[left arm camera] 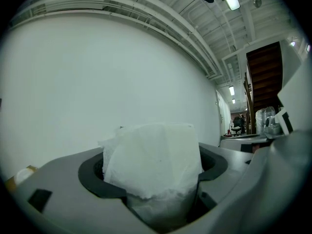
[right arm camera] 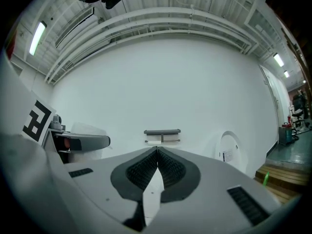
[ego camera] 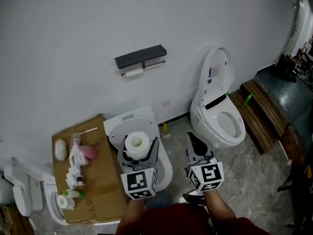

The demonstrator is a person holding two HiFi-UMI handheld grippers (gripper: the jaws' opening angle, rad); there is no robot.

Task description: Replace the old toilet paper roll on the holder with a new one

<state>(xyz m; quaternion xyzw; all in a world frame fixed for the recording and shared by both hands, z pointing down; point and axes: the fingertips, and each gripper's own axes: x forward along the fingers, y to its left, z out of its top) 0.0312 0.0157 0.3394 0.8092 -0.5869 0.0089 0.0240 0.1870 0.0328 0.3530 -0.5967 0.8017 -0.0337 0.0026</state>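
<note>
A full white toilet paper roll stands upright between the jaws of my left gripper, which is shut on it; in the left gripper view the roll fills the space between the pads. My right gripper is shut and empty, its pads pressed together. On the white wall ahead hangs the dark holder with a thin, nearly used-up roll on its bar; the right gripper view shows the holder straight ahead, well beyond the jaws.
A white toilet with raised lid stands right of the holder. Another toilet is right below my left gripper. A cardboard sheet at left carries bottles and a small roll. Wooden steps lie at right.
</note>
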